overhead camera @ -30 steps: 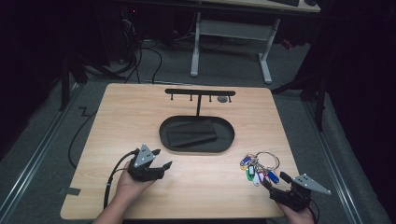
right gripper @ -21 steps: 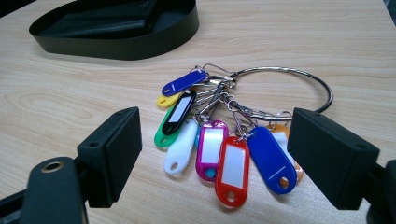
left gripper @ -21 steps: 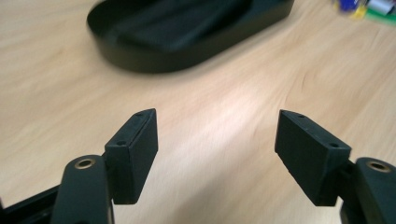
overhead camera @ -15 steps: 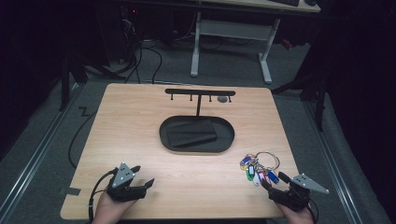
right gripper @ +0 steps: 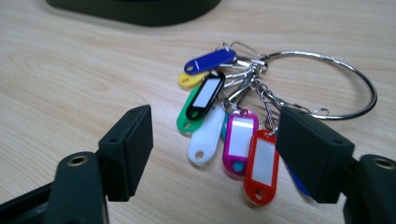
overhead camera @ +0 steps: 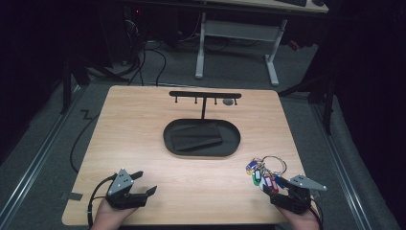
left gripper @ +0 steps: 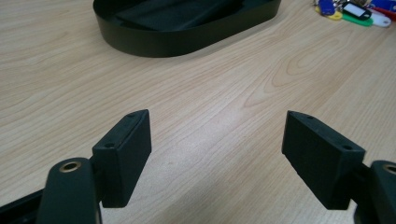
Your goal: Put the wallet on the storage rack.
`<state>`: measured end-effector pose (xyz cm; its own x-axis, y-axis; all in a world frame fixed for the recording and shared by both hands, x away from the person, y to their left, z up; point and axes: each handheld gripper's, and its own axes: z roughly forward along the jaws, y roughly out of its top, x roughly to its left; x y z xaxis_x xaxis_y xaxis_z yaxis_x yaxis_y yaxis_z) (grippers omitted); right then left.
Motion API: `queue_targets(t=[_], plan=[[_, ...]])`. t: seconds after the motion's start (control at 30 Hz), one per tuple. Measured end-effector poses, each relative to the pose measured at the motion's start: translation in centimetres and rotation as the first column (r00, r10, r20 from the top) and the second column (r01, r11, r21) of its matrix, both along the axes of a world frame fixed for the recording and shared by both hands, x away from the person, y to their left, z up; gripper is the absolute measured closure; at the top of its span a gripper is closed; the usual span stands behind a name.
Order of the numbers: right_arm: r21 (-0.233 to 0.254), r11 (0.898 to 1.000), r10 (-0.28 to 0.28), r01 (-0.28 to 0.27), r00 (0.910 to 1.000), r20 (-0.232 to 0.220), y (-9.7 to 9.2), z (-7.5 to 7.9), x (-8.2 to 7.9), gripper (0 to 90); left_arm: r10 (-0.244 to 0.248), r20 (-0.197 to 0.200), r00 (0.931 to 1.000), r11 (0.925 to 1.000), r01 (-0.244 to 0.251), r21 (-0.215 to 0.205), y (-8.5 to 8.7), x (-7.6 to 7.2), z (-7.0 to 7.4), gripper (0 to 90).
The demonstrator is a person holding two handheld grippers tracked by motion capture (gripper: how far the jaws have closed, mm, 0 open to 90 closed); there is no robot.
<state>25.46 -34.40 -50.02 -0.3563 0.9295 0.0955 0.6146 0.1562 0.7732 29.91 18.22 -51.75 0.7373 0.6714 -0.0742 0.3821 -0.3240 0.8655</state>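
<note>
Left tongs (overhead camera: 145, 183) rested low at near left corner of light wooden table (overhead camera: 143, 129), jaws wide apart, gripping nothing. Right tongs (overhead camera: 276, 184) at near right, jaws apart, empty, just short of bunch of coloured plastic key tags on silver metal ring (right gripper: 243, 112). Black oval tray (overhead camera: 201, 138) at table centre, black T-shaped hook stand (overhead camera: 205, 96) beyond.

The wooden table (overhead camera: 143, 143) is evenly lit from above while the surrounding room sinks into darkness. Both gripper views are soft, with pale glare on the wood grain
</note>
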Motion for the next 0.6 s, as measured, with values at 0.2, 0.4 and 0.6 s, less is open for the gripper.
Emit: queue_targets(t=[0.2, 0.4, 0.6], plan=[[-0.099, 0.995, 0.022, -0.032, 0.9949, -0.098, 0.3, 1.1, 0.8, 34.9, -0.033, -0.001, 0.9994, 0.9994, 0.033, -0.004, 0.1, 0.0, -0.1, 24.6], [-0.204, 0.975, 0.041, -0.086, 0.9760, -0.214, 0.2, 2.6, 2.4, 42.0, -0.046, 0.003, 0.9989, 0.9989, 0.046, -0.010, 0.0, 0.1, 0.1, 24.7], [-0.280, 0.952, 0.025, -0.128, 0.9391, -0.343, -0.3, 3.2, 4.7, 47.7, -0.069, 0.007, 0.9976, 0.9976, 0.069, 0.006, -0.3, -0.1, 0.1, 24.7]])
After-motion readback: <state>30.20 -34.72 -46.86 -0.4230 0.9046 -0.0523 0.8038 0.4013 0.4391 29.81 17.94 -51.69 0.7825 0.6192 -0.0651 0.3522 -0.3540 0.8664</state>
